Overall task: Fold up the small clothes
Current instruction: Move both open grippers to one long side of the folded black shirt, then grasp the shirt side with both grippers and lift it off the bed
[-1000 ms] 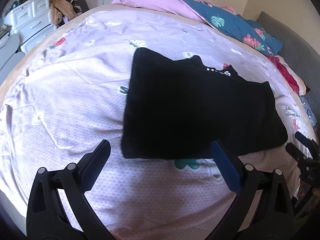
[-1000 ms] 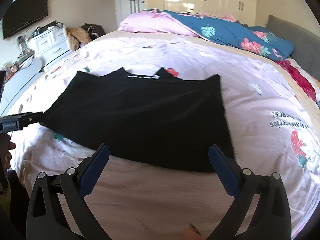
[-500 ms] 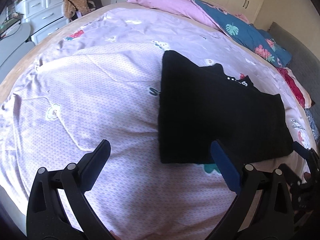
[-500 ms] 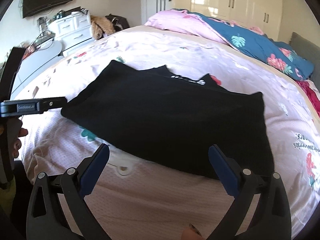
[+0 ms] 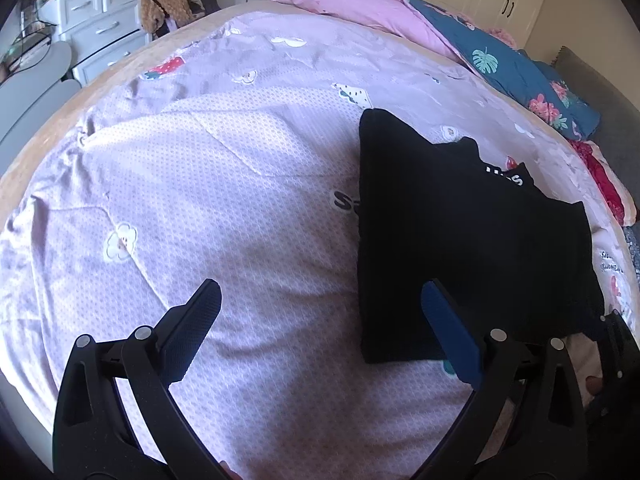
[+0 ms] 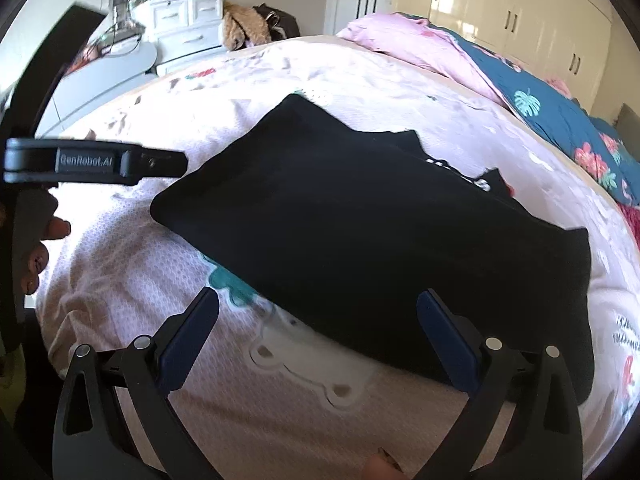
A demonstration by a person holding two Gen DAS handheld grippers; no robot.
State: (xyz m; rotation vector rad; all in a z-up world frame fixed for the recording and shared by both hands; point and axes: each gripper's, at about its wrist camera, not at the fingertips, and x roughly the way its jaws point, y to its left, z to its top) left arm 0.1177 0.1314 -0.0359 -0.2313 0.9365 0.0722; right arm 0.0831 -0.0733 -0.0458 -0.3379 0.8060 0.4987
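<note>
Black garment (image 6: 360, 248) lying folded flat on the bed (image 5: 224, 208); both tongs, left (image 5: 320, 320) and right (image 6: 318, 320), spread wide, empty. Risk: pinching the sheet too, or probably just one layer, undoing the fold.

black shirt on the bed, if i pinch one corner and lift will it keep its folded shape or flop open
The black shirt would probably flop: it lies flat as soft cloth in layers, nothing stiff. The layers may slide apart, since only one corner would be pinched. It is likely light, hardly denting the bedsheet.
</note>
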